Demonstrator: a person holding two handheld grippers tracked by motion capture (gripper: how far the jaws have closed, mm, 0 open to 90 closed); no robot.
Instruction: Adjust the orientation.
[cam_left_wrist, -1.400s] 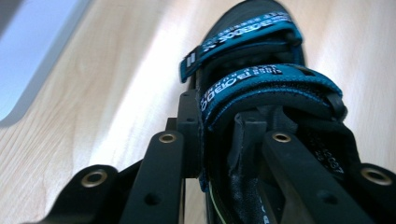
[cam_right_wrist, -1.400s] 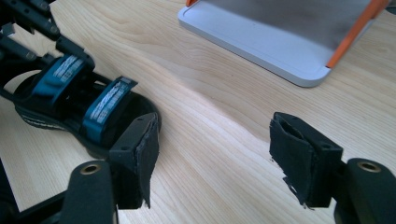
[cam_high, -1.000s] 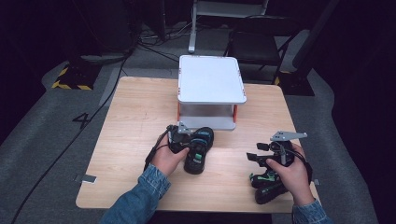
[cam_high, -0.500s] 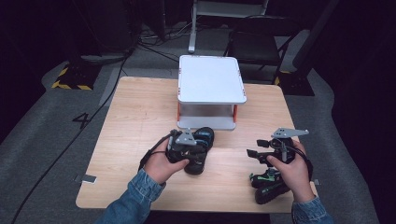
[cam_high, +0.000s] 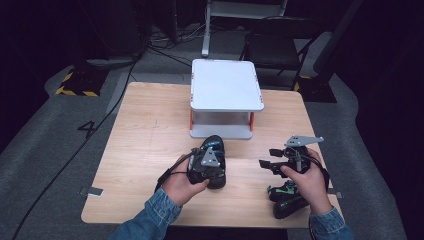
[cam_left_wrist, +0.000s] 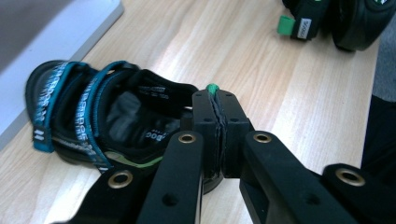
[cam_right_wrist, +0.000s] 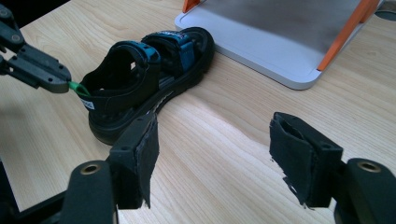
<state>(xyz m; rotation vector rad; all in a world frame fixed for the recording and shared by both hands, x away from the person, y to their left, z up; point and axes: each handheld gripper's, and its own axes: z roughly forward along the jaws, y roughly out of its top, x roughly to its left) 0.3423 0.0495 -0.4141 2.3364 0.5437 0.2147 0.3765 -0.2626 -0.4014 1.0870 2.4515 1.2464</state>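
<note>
A black sandal (cam_high: 214, 150) with teal straps lies on the wooden table (cam_high: 150, 130), its toe towards the white shelf (cam_high: 226, 85). My left gripper (cam_left_wrist: 216, 100) has just been closing and is shut on the small green heel loop (cam_left_wrist: 213, 87) of that sandal (cam_left_wrist: 93, 112). In the right gripper view the left gripper (cam_right_wrist: 56, 74) pinches the loop (cam_right_wrist: 78, 88) at the heel of the sandal (cam_right_wrist: 144, 79). My right gripper (cam_right_wrist: 219, 140) is open and holds nothing. It hovers to the sandal's right (cam_high: 267, 157).
A second black sandal (cam_high: 287, 200) with green trim lies near the front right edge, under the right hand. The low white shelf (cam_right_wrist: 280, 37) on orange legs stands at the back middle. A chair and cables are on the floor beyond the table.
The left hand has moved right and up to the sandal's heel, and its jaws have shut on the green loop. The right hand has stayed put.
</note>
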